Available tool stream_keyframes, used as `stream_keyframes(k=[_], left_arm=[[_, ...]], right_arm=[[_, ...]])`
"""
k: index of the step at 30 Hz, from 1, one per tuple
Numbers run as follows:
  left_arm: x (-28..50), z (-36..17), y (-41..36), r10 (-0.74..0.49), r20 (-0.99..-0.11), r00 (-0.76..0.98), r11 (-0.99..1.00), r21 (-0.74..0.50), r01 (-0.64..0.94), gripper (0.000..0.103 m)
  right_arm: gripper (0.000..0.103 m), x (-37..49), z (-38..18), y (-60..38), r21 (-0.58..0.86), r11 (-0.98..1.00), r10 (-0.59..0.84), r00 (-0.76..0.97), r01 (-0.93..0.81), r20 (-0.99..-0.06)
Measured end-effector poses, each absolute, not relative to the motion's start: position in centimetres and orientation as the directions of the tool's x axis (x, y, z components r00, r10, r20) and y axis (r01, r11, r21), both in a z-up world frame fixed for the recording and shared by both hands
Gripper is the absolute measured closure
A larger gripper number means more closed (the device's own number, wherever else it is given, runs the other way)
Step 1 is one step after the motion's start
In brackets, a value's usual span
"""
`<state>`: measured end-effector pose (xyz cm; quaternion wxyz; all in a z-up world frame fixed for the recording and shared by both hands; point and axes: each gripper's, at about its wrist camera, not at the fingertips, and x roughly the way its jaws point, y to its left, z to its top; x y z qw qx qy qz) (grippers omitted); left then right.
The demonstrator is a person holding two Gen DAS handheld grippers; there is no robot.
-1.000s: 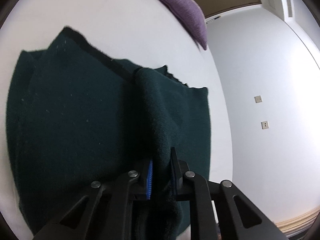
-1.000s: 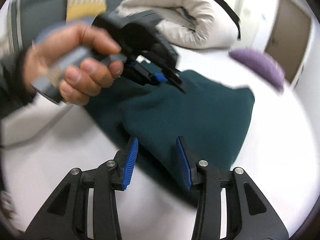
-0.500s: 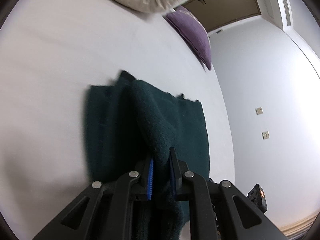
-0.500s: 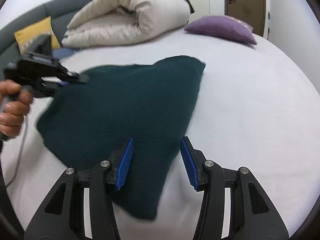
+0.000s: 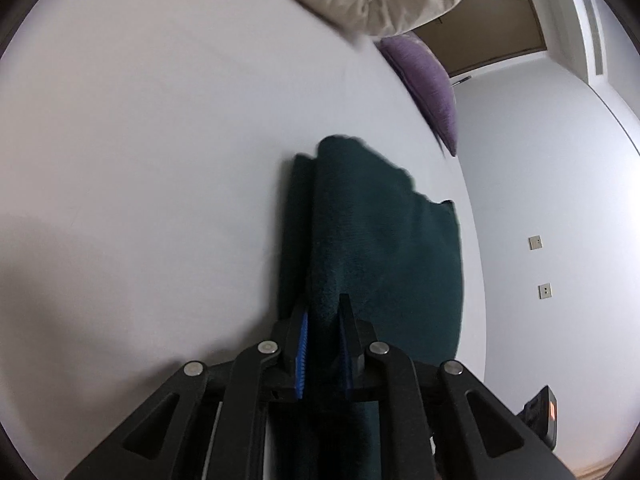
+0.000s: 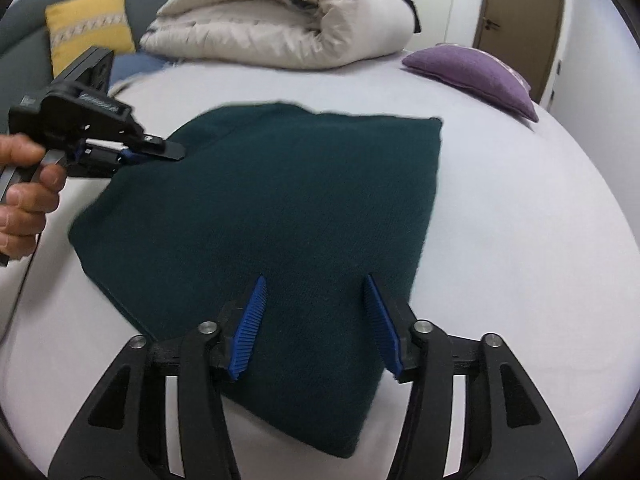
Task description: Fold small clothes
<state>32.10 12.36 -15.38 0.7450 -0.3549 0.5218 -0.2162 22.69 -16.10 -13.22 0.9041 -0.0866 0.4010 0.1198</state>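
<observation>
A dark green knitted garment (image 6: 280, 200) lies folded on the white bed (image 6: 520, 260). My left gripper (image 5: 323, 320) is shut on a fold of the garment (image 5: 380, 248) at its near edge. In the right wrist view the left gripper (image 6: 168, 152) sits at the garment's left edge, held by a hand. My right gripper (image 6: 316, 300) is open and empty, its blue pads (image 6: 252, 320) hovering just above the garment's near corner.
A rolled beige duvet (image 6: 288, 20) lies at the back of the bed. A purple cushion (image 6: 476, 68) sits at the back right, a yellow cushion (image 6: 88, 24) on the grey sofa at back left. A door (image 6: 520, 16) and white wall stand beyond.
My left gripper has pulled the held fold across, so the garment now lies folded narrower. My right gripper has swung over the near corner, staying open.
</observation>
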Motion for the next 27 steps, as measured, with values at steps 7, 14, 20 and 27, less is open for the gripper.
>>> stream_keyframes(k=[7,14,20,27], left_arm=[[28.9,-10.2,11.9,-0.458,-0.729,0.509,0.852,-0.524,0.016,0.078],[24.3,-7.8,6.8,-0.371,-0.687,0.625,0.928,-0.307,0.213,0.078],[25.0,-11.2,6.3,-0.294,-0.747,0.596,0.956,-0.221,0.195,0.077],[24.5,-13.5,8.6,-0.349,-0.765,0.542,0.936,-0.318,0.153,0.057]], right_arm=[[0.043,21.9,-12.6,-17.2,0.057,0.955,0.241,0.653,-0.29,-0.717],[0.045,23.4,-9.5,-23.0,0.59,0.75,0.643,0.544,-0.301,-0.539],[0.048,25.6,-15.3,-24.4,0.804,0.569,0.791,0.378,-0.17,-0.48],[0.06,24.9,-19.0,-26.0,0.895,0.44,0.852,0.346,-0.069,-0.392]])
